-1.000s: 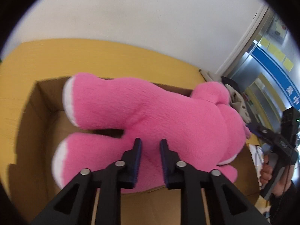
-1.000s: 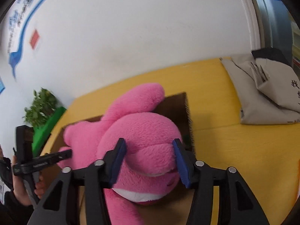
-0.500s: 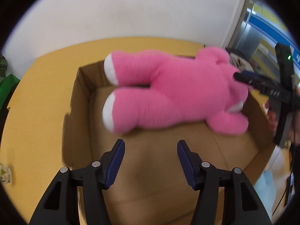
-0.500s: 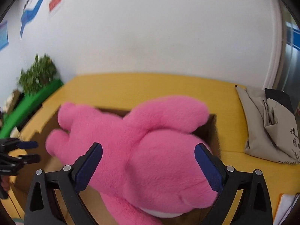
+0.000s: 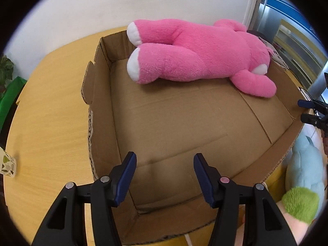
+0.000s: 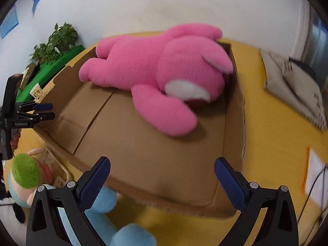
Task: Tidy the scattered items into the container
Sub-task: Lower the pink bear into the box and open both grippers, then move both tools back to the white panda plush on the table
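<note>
A big pink plush toy (image 5: 196, 53) lies along the far wall inside the open cardboard box (image 5: 98, 94), with nothing holding it. My left gripper (image 5: 164, 156) is open above the box's near left part, nothing between its blue pads. In the right wrist view the same pink plush toy (image 6: 155, 67) lies face down in the box (image 6: 235, 106). My right gripper (image 6: 162, 161) hangs over the near rim, its jaws opening wide and empty. A light-blue plush (image 6: 106, 205) and a green-topped toy (image 6: 25, 174) lie outside the box, just below that gripper.
The box stands on a yellow table (image 5: 51, 102). A grey cloth bag (image 6: 295, 88) lies to the right, with white paper (image 6: 313, 172) nearer. A patterned paper cup (image 5: 7, 164) sits at the left edge. A potted plant (image 6: 55, 43) and a green box stand behind.
Both grippers let go of the pink plush toy, which now rests in the box. Both pulled back toward the near rim and their jaws spread apart.
</note>
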The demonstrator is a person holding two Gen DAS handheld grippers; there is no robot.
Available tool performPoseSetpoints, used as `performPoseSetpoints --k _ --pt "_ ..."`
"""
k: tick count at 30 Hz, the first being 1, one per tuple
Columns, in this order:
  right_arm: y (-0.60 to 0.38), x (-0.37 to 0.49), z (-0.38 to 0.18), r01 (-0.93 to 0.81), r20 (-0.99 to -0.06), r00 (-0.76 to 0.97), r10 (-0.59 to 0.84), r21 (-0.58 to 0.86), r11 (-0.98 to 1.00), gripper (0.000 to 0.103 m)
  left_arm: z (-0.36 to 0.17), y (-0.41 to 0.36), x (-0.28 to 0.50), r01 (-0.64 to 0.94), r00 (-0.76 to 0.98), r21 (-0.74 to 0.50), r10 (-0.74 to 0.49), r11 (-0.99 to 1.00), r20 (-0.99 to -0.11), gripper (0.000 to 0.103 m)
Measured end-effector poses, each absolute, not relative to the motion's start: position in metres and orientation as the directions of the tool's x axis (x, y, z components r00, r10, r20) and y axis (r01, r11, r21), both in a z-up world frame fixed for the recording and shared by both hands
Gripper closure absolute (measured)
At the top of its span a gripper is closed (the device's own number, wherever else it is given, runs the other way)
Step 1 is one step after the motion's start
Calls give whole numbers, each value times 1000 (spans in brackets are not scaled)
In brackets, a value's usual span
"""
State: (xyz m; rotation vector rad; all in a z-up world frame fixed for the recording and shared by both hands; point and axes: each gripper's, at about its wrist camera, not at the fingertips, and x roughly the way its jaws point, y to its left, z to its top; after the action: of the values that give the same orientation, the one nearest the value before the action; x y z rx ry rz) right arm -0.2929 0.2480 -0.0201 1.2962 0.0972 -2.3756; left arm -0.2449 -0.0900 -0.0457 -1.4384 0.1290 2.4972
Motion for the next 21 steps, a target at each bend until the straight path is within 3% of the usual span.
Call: performPoseSetpoints --k 12,17,21 --pt "246 -247 -19 321 -797 -512 -320 167 -932 1 -42 -97 -223 -251 -492 -45 167 -967 -854 46" --pt "253 -220 -1 311 -749 -602 -276 98 -945 1 -11 -117 -205 -181 -575 -66 160 -981 -802 45" --pt "277 -182 40 292 -643 -703 -304 128 -948 0 35 -142 -169 -128 -676 -61 132 -990 -725 26"
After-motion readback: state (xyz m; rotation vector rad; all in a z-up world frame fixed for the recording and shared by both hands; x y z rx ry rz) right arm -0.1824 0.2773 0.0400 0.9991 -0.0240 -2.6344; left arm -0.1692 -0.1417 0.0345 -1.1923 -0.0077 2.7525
